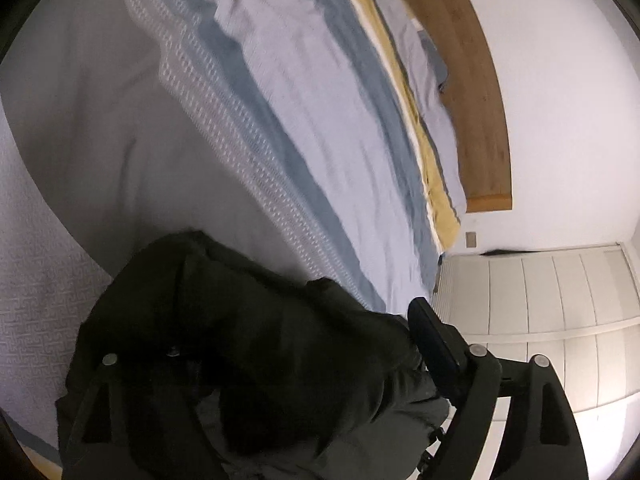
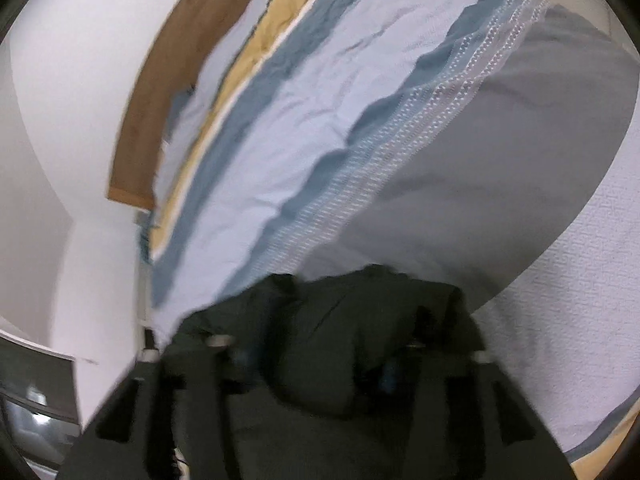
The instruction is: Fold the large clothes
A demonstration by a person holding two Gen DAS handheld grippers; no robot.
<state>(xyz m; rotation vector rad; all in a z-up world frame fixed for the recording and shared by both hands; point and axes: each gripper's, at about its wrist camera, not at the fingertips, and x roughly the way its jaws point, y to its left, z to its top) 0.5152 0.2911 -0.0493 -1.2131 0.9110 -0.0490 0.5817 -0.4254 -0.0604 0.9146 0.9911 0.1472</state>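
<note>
Evidently both tools carry one load: the left gripper has dark cloth bunched between its fingers, apparently clamped on the dark garment, and the right gripper looks likewise closed on it, though blur hides the pads. Held up at two points, the garment hangs above the near edge of the bed, likely so it can be spread on the striped bedspread. Beyond stand the wooden headboard and white wall.
</note>
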